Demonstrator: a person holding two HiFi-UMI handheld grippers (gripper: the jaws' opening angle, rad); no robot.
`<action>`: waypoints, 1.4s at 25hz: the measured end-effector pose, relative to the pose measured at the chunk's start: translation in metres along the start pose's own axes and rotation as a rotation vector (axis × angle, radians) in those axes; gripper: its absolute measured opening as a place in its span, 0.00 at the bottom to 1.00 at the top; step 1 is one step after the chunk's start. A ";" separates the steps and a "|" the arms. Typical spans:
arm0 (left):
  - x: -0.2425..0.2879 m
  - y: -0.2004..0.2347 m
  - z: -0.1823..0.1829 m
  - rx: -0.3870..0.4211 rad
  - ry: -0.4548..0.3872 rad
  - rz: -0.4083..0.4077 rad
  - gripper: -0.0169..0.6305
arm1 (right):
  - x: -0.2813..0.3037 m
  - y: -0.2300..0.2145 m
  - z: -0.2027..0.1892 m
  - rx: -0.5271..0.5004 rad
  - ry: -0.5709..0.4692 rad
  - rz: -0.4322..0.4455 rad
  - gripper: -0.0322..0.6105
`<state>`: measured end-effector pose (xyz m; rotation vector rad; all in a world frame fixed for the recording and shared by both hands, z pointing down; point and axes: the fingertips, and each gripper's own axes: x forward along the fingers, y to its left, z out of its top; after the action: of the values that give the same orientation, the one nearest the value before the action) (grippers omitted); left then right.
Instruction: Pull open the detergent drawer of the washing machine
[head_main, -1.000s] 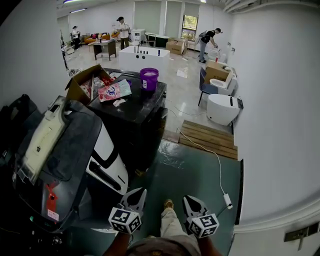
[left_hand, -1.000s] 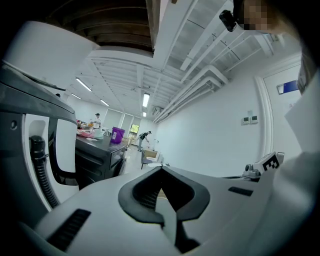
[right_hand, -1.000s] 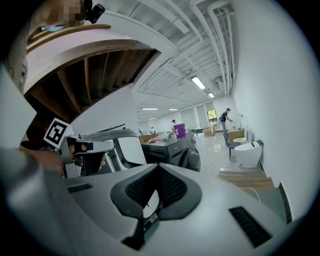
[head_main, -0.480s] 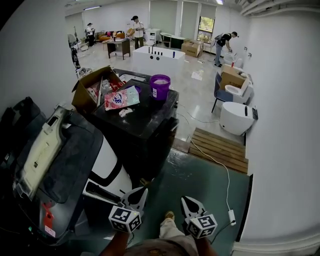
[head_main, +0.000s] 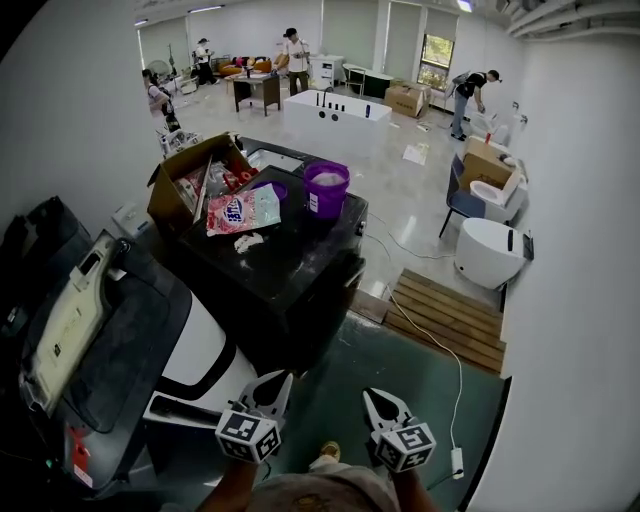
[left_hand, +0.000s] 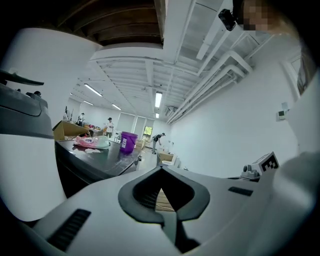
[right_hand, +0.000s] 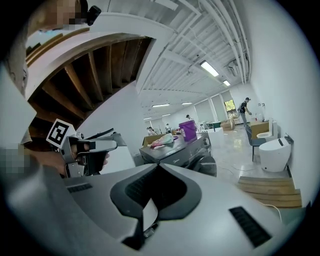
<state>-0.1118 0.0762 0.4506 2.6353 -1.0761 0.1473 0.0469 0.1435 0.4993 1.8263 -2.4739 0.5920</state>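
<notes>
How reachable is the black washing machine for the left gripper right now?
Probably not from here: the left gripper, shut and empty, seems to hang short of the black washing machine. Only green floor lies between, so nothing blocks it.

Place: big open appliance & bathroom-fixture test hall, white walls | Seen: dark washer (head_main: 290, 270) w/ purple bucket (head_main: 327, 190) on top; white bathtub (head_main: 340, 110) & white toilet (head_main: 490, 250) standing loose on glossy floor (head_main: 400, 190); cardboard box (head_main: 185, 180); wooden pallet (head_main: 450, 315) | Ceiling: exposed pipes (left_hand: 225, 70), strip light (left_hand: 158, 98) | Far end: several people standing, desks
</notes>
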 end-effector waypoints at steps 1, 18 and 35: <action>0.008 0.002 0.002 0.001 -0.002 0.010 0.06 | 0.006 -0.007 0.000 -0.004 0.008 0.012 0.05; 0.091 0.043 0.018 -0.006 -0.009 0.130 0.06 | 0.084 -0.072 0.016 0.014 0.074 0.116 0.05; 0.162 0.098 0.047 -0.041 -0.018 0.100 0.06 | 0.173 -0.102 0.058 0.054 0.024 0.123 0.05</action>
<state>-0.0653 -0.1130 0.4608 2.5526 -1.2053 0.1211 0.0976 -0.0583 0.5151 1.6824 -2.5937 0.6883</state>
